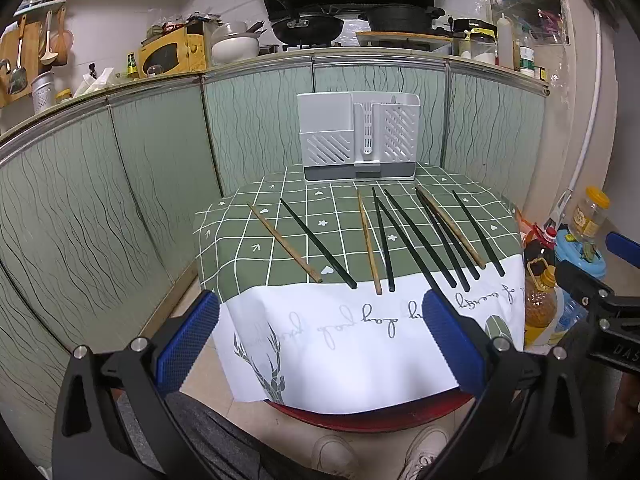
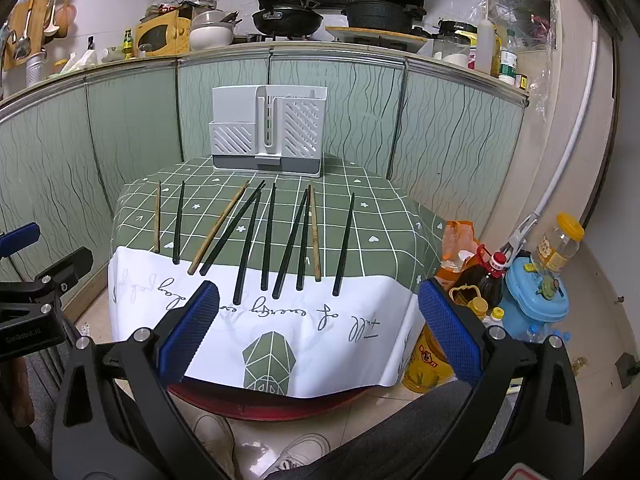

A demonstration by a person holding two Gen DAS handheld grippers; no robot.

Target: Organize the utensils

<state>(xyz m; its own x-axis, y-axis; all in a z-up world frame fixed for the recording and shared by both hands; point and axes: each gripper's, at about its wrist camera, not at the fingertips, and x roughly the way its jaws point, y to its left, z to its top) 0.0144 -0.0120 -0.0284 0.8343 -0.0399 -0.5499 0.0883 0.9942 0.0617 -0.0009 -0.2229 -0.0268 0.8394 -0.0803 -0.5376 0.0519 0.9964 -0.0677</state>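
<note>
Several black chopsticks (image 1: 318, 243) (image 2: 345, 244) and three wooden chopsticks (image 1: 284, 242) (image 2: 218, 227) lie in a row on the green checked tablecloth (image 1: 240, 248) (image 2: 384, 220). A white utensil holder (image 1: 358, 136) (image 2: 268, 136) with slotted compartments stands upright at the table's far edge. My left gripper (image 1: 320, 344) is open and empty, held in front of the table's near edge. My right gripper (image 2: 318, 338) is open and empty, also short of the near edge. Each gripper shows at the side of the other's view.
The small round table stands against green cabinet fronts (image 1: 120, 184). Oil bottles (image 2: 484, 276), a blue container (image 2: 532, 300) and a jar (image 2: 560, 244) crowd the floor to the right. The counter behind holds pans (image 1: 306, 26) and a yellow microwave (image 1: 168, 54).
</note>
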